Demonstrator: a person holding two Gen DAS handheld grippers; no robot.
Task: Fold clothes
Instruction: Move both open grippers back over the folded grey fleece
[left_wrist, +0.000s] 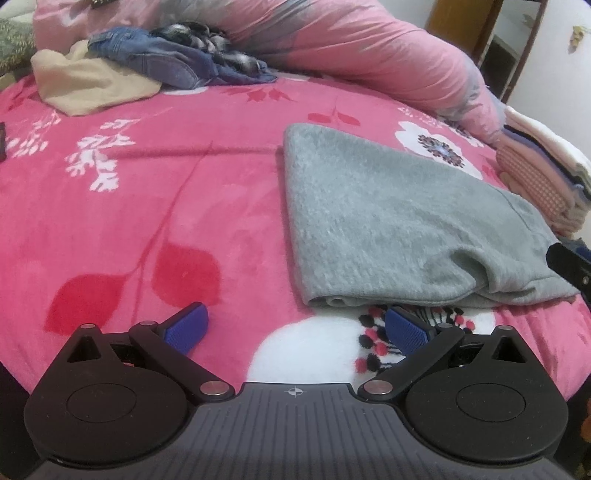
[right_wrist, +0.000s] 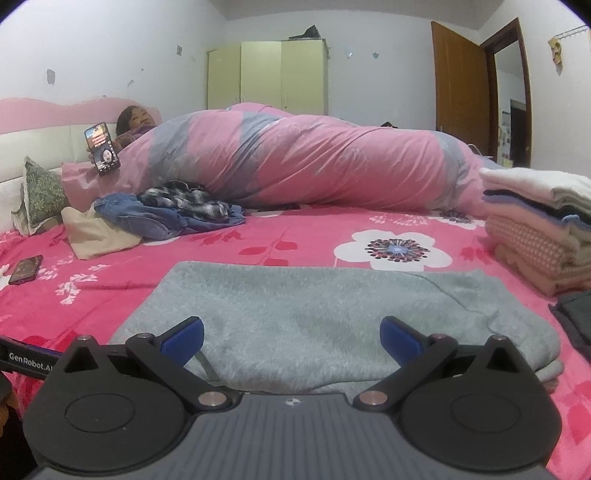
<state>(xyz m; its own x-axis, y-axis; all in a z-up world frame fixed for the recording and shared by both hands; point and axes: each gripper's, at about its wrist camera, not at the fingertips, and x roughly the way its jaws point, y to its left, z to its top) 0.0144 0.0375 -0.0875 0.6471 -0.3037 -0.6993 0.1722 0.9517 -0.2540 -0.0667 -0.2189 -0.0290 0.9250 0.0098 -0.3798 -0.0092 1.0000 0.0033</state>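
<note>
My left claw (left_wrist: 295, 328) has its jaws wide apart and holds nothing; the folded grey garment (left_wrist: 399, 221) lies on the pink bedspread (left_wrist: 147, 206) just ahead and to its right. My right claw (right_wrist: 291, 341) is also spread apart, hovering over the near edge of that garment (right_wrist: 295, 317). Unfolded clothes (right_wrist: 166, 214) lie far ahead to the left, a folded stack (right_wrist: 535, 236) to the right.

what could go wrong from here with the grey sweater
The grey sweater is folded, but its near right corner bulges loosely, so a lift by the open right claw may undo the fold. The folded stack at the right sits near the bed's edge and looks uneven; adding to it could tip it.
</note>
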